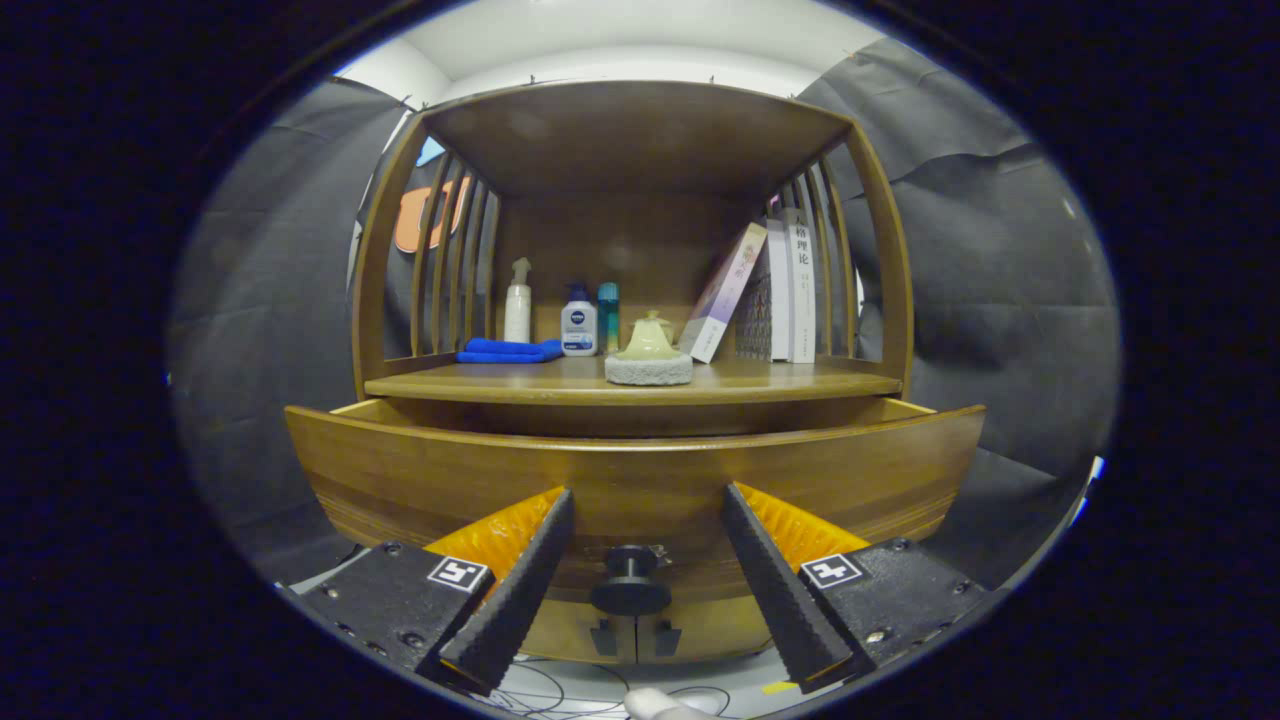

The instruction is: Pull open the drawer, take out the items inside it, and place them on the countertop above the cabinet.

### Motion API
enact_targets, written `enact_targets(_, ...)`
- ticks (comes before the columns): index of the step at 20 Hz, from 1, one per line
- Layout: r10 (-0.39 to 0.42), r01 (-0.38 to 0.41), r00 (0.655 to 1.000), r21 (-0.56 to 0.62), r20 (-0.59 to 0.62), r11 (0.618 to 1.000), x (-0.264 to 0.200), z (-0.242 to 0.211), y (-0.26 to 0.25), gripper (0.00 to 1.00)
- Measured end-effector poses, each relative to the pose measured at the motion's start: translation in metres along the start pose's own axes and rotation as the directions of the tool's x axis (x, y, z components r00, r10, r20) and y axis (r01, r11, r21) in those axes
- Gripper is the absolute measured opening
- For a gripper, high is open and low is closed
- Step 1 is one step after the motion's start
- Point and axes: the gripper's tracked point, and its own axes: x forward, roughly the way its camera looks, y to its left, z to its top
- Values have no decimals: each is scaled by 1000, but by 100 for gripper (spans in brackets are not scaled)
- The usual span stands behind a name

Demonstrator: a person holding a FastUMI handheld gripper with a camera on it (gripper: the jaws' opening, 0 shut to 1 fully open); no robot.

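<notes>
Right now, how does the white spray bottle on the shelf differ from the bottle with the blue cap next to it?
The spray bottle is taller and slimmer, the blue-capped bottle shorter and squatter. The spray bottle is all white with a trigger top; the other has a blue cap and a dark blue label. The spray bottle stands behind the folded blue cloth, the blue-capped bottle beside its end. Both stand upright on the shelf, far beyond the open gripper, whose fingers flank the drawer knob.

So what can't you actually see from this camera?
- Inside of the drawer: its own front panel hides the contents.
- Knob sits between the open gripper fingers, untouched; how far the drawer is out is unclear.
- Bottles at the shelf's back: too small to identify.
- Books: partly behind the cabinet's side slats.
</notes>
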Motion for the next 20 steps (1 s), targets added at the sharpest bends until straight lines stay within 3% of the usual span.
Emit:
enact_targets(10, 13, -12, 1000, 31, -25, 999, 62, 4, 0, 99)
enact_targets(20, 9, -7, 999, 25, -43, 1000, 83, 3, 1, 99)
